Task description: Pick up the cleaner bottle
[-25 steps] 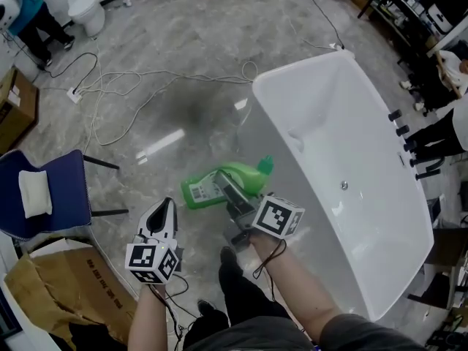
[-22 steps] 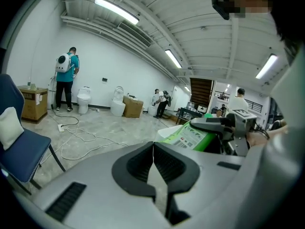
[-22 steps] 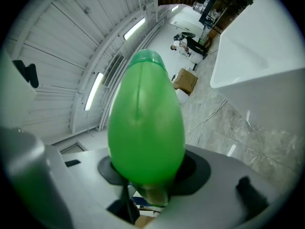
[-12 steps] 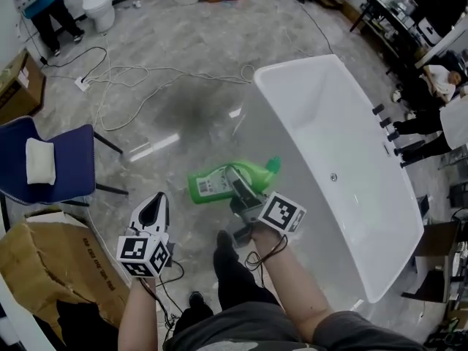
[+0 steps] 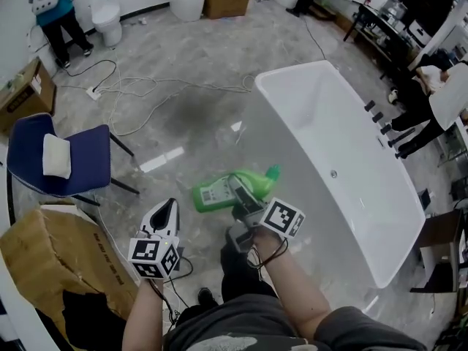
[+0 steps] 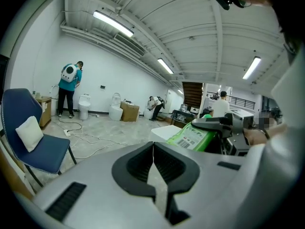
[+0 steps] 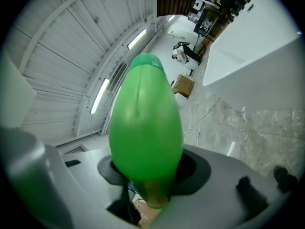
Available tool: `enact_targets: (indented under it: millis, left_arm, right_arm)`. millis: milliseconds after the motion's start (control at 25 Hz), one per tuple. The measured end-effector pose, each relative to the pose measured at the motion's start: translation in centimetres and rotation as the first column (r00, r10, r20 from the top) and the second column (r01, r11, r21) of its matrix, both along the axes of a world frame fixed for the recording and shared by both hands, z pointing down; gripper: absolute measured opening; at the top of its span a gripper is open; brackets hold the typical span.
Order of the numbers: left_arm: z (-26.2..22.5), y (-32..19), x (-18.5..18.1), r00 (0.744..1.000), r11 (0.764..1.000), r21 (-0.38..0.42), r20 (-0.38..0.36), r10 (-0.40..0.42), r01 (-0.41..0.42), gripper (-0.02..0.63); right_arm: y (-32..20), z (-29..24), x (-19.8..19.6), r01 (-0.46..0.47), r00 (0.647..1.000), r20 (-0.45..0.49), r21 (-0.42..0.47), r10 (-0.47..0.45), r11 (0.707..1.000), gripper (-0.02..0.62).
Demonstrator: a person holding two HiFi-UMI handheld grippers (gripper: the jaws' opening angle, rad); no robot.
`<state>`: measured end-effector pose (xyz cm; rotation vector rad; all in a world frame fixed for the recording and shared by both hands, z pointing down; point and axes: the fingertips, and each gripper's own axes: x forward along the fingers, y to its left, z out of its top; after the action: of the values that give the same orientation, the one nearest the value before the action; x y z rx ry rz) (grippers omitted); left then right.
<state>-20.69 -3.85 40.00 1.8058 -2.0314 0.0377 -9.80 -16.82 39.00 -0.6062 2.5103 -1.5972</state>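
The green cleaner bottle (image 5: pixel 223 189) lies on its side in the air above the floor, label up and cap pointing toward the bathtub. My right gripper (image 5: pixel 245 194) is shut on its body, and in the right gripper view the bottle (image 7: pixel 145 123) bulges between the jaws and fills the middle. In the left gripper view the bottle (image 6: pixel 191 136) and the right gripper (image 6: pixel 233 132) show at the right. My left gripper (image 5: pixel 165 212) hangs left of the bottle, apart from it. Its jaws are shut with nothing in them, and the closed fingers (image 6: pixel 153 149) meet in a line.
A long white bathtub (image 5: pixel 344 159) stands to the right. A blue chair (image 5: pixel 73 167) with a white cushion and a cardboard box (image 5: pixel 51 254) are at the left. Cables (image 5: pixel 146 86) trail over the grey floor. Toilets (image 5: pixel 110 20), boxes and people stand at the far wall.
Both grippers and the held bottle have travelled together over the floor. The bathtub, chair and box have slid in view and more of the room shows. The grip has not changed.
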Motion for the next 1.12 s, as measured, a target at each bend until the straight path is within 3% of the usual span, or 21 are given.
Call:
enact_targets:
  millis: [560, 840, 1120]
  left_arm:
    - [-2.2, 10.4, 2.3, 0.995, 0.995, 0.023, 0.033, 0.099, -0.100, 0.015]
    - [-2.6, 13.2, 3.8, 0.990, 0.990, 0.030, 0.029, 0.136, -0.137, 0.015]
    - [-3.4, 14.8, 5.5, 0.986, 0.985, 0.046, 0.032, 0.163, -0.164, 0.015]
  right_arm:
    - [11.9, -0.6, 3.7, -0.109, 0.993, 0.047, -0.054, 0.112, 0.993, 0.193]
    - [15.1, -0.9, 7.4, -0.183, 0.982, 0.033, -0.064, 0.185, 0.981, 0.193]
    - [17.0, -2.0, 9.5, -0.192, 0.981, 0.034, -0.043, 0.194, 0.980, 0.193]
